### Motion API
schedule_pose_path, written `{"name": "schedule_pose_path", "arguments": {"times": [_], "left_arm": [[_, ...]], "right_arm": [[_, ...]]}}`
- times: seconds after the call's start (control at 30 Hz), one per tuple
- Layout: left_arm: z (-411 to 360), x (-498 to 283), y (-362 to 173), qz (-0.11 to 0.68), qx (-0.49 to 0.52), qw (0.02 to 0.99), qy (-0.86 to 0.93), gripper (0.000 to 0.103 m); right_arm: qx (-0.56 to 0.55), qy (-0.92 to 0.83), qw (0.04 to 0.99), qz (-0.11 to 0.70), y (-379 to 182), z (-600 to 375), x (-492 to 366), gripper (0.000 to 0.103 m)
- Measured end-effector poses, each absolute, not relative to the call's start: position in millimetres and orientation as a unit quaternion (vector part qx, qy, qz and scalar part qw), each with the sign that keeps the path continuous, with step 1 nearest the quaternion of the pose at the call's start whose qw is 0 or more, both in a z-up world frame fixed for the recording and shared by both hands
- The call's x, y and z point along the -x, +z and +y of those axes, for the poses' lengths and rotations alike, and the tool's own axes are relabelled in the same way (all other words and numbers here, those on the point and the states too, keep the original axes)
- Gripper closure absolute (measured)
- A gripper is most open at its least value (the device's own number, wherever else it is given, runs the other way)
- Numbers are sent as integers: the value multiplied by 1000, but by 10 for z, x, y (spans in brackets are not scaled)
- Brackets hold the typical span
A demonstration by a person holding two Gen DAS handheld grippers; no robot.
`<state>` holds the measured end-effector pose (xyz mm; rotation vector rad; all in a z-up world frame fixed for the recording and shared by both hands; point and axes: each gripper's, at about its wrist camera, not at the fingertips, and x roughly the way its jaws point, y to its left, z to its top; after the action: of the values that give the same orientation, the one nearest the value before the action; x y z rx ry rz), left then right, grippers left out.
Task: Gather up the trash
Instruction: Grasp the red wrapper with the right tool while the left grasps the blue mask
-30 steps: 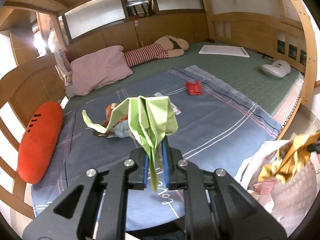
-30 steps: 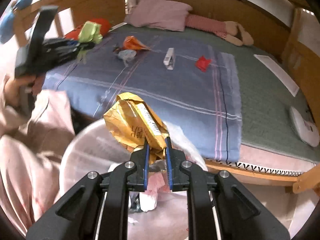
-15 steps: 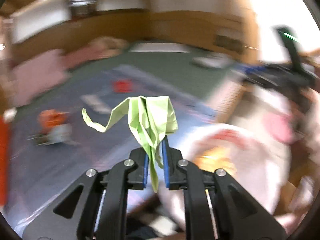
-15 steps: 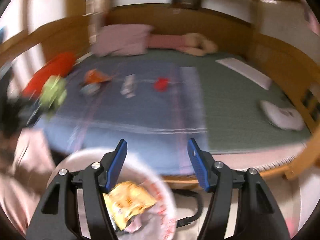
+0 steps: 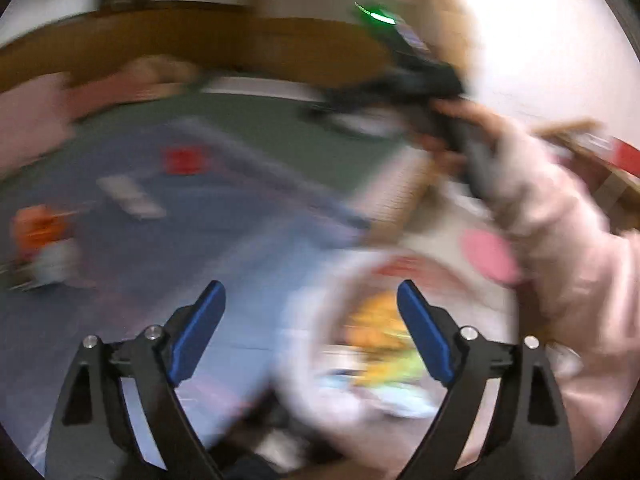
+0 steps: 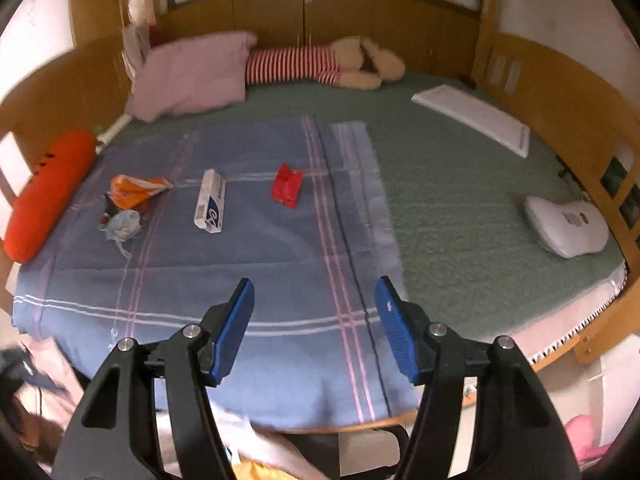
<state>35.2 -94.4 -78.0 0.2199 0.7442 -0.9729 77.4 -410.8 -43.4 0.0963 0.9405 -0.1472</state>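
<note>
My left gripper [image 5: 310, 300] is open and empty above the white trash bag [image 5: 340, 280], which holds a gold wrapper [image 5: 376, 328] and a green wrapper [image 5: 400, 368]; this view is blurred. My right gripper [image 6: 314, 300] is open and empty over the blue blanket [image 6: 240, 280]. On the blanket lie a red wrapper [image 6: 287, 187], a white and blue box [image 6: 210, 202], an orange wrapper [image 6: 136, 189] and a pale crumpled wad [image 6: 123, 226]. The right gripper's body [image 5: 420, 76] shows in the left wrist view.
An orange carrot cushion [image 6: 44, 196] lies at the blanket's left edge. A pink pillow [image 6: 192, 74] and a striped plush [image 6: 320, 62] lie at the back. A white board [image 6: 472, 118] and a white device [image 6: 568, 226] lie on the green mattress [image 6: 460, 200].
My left gripper swung over the bag and opened, dropping the green wrapper in. My right gripper opened, dropped the gold wrapper into the bag, and turned up toward the bed.
</note>
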Motion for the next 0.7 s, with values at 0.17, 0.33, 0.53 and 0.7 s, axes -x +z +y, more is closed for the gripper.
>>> {"name": "schedule_pose_path", "arguments": {"times": [0.17, 0.33, 0.53, 0.7], "left_arm": [[-397, -1155, -1006, 407, -82, 863, -287, 16], [168, -1688, -1260, 446, -24, 874, -190, 16], [672, -2177, -1431, 476, 64, 868, -127, 12], [567, -2576, -1587, 471, 128, 867, -103, 12]], "right_arm": [[-152, -82, 863, 475, -980, -4317, -2055, 41], [-187, -143, 838, 492, -1634, -4330, -2920, 41], [-210, -167, 824, 499, -2081, -4332, -3356, 54], [-202, -105, 834, 502, -2046, -4122, -3336, 79]]}}
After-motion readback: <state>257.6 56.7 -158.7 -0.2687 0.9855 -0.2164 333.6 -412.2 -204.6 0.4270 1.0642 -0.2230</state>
